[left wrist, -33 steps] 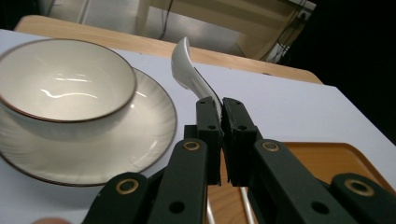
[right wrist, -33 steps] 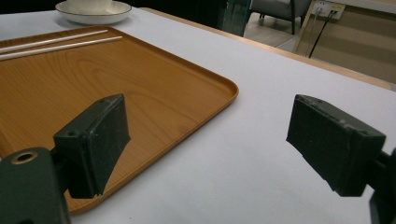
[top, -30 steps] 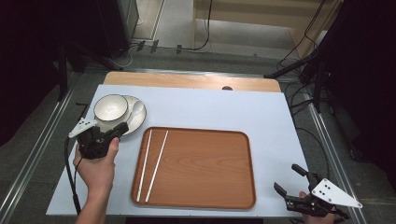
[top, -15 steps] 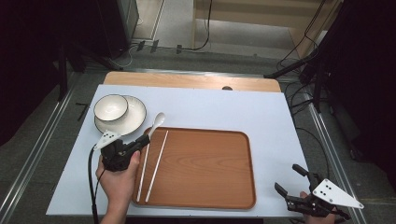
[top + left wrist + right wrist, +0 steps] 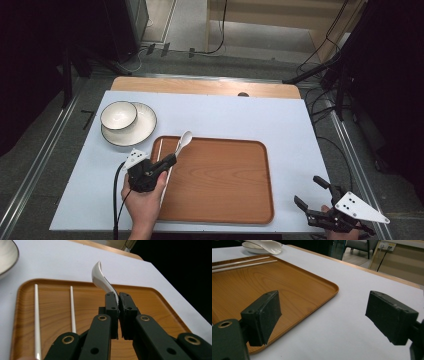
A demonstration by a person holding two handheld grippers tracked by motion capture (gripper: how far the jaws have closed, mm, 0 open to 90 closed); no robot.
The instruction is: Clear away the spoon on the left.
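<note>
High view: left gripper [image 5: 167, 163] at the near-left, fingers clamped on the handle of a white ceramic spoon [image 5: 183, 141]. Spoon bowl points far-right, over the far-left corner of the wooden tray [image 5: 225, 185]. Two white chopsticks [image 5: 156, 152] lie along the tray's left edge, partly hidden under the gripper. White bowl [image 5: 118, 114] sits on a white plate [image 5: 137, 131] on the far-left of the worktop [image 5: 280, 130], apart from the tray. Right gripper [image 5: 312, 192] at the near-right corner, off the tray, fingers spread wide, nothing between them.

Left gripper view: fingers [image 5: 111, 308] pinched tight on the spoon [image 5: 101, 280] handle, bowl end curving up and away. Chopsticks [image 5: 72, 307] lie parallel on the tray [image 5: 155, 307], left of the fingers. Can't tell whether the spoon touches the tray.

Right gripper view: fingers [image 5: 265, 312] wide apart, empty, over bare worktop [image 5: 352, 322] just beside the tray [image 5: 287, 287] corner. Chopsticks [image 5: 244, 265] at the tray's far side.
</note>
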